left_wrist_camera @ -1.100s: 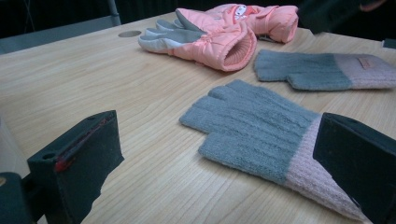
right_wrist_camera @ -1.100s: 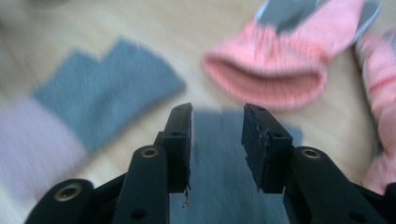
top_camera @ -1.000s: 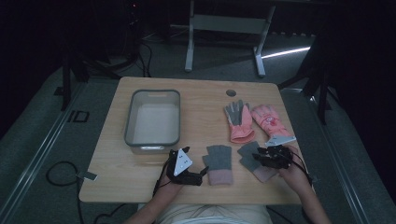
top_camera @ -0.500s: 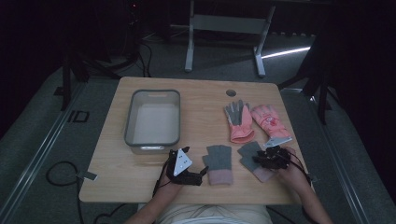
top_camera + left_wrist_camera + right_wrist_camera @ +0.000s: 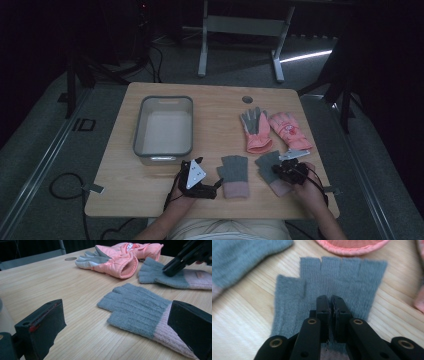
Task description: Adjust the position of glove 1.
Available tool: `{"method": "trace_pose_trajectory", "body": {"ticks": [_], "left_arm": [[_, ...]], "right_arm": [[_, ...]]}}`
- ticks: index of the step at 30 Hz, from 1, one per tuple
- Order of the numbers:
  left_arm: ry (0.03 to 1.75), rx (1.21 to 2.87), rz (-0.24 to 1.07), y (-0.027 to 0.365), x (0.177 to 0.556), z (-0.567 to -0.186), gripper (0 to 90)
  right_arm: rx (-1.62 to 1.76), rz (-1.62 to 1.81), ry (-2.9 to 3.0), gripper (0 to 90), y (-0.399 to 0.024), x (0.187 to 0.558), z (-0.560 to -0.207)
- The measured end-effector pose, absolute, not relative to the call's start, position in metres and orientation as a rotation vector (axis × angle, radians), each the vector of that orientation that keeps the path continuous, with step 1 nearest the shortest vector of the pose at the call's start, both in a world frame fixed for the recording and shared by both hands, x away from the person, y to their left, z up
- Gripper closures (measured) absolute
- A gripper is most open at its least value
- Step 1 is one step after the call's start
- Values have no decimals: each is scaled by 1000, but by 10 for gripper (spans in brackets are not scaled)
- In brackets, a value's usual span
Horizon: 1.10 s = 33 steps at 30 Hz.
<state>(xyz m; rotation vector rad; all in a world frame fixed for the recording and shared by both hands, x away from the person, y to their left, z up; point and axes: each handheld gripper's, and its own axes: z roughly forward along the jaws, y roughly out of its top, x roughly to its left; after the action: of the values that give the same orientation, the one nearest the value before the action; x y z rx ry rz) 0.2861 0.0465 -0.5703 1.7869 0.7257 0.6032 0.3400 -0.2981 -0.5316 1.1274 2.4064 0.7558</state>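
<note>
Right gripper [image 5: 331, 302], jaws just closed, pinches a fold of the grey fingerless glove [image 5: 332, 282] lying flat near the front right edge of the wooden table [image 5: 210, 100]. Left gripper [image 5: 200, 181] rests released, jaws wide, beside the matching grey glove [image 5: 140, 310]. Behind them lie a grey bin [image 5: 164, 150], then two pink gloves [image 5: 275, 130].

High view: fixed above the near edge of the table [image 5: 150, 200], facing forward and down, far off. Left gripper view: low, skimming the tabletop. Right gripper view: close, straight down. All 3 share the grey fingerless glove [image 5: 332, 282].
</note>
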Motion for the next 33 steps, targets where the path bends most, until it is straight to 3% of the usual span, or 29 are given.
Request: {"method": "trace_pose_trajectory", "body": {"ticks": [7,12,33], "left_arm": [[723,1793,610,46,286,-570,7],[721,1794,614,46,286,-570,7],[723,1792,616,45,285,-570,7]], "right_arm": [[1208,939,2211,852,-293,300,-478],[1369,1006,2066,851,-284,281,-463],[1671,844,1974,845,-273,308,-535]]}}
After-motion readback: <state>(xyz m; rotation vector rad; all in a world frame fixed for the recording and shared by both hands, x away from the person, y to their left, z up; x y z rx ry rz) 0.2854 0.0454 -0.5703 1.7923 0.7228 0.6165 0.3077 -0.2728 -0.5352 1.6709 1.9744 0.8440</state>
